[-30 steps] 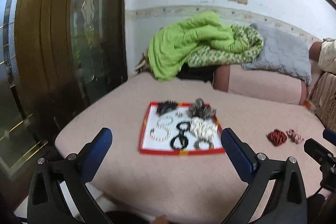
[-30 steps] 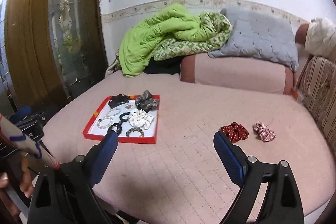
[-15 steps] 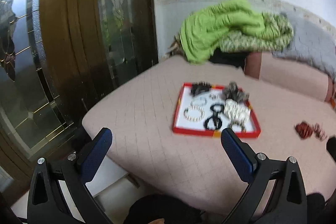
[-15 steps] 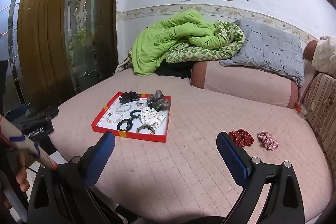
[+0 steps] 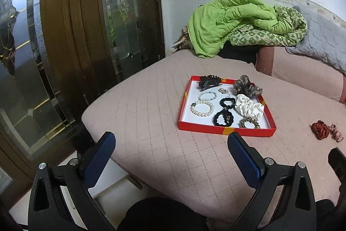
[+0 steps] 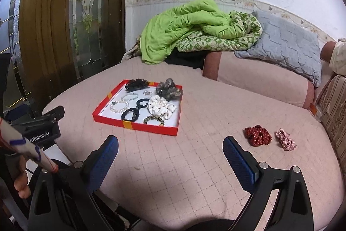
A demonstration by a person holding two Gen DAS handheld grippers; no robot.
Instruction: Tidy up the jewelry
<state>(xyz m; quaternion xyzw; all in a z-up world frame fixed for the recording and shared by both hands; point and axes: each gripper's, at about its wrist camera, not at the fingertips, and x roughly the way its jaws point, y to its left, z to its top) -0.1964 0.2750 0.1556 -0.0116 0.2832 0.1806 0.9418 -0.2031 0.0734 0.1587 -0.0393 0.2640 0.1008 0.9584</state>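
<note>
Two scrunchies, a dark red scrunchie (image 6: 257,135) and a pink checked scrunchie (image 6: 285,141), lie side by side on the pink quilted bed (image 6: 194,166), well apart from the red tray (image 6: 138,126) holding a pearl bracelet (image 6: 119,106), black hair ties and a white dotted scrunchie (image 6: 161,107). Both the left claw (image 5: 172,157) and right claw (image 6: 170,159) hover over the bed's near edge, spread wide and empty.

Both fisheye views are evenly and softly lit, sharp throughout, with straight lines bowed and corners blackened at the edges, and a soft shadow is cast on the pink quilted bed (image 6: 194,166) near its front edge.
</note>
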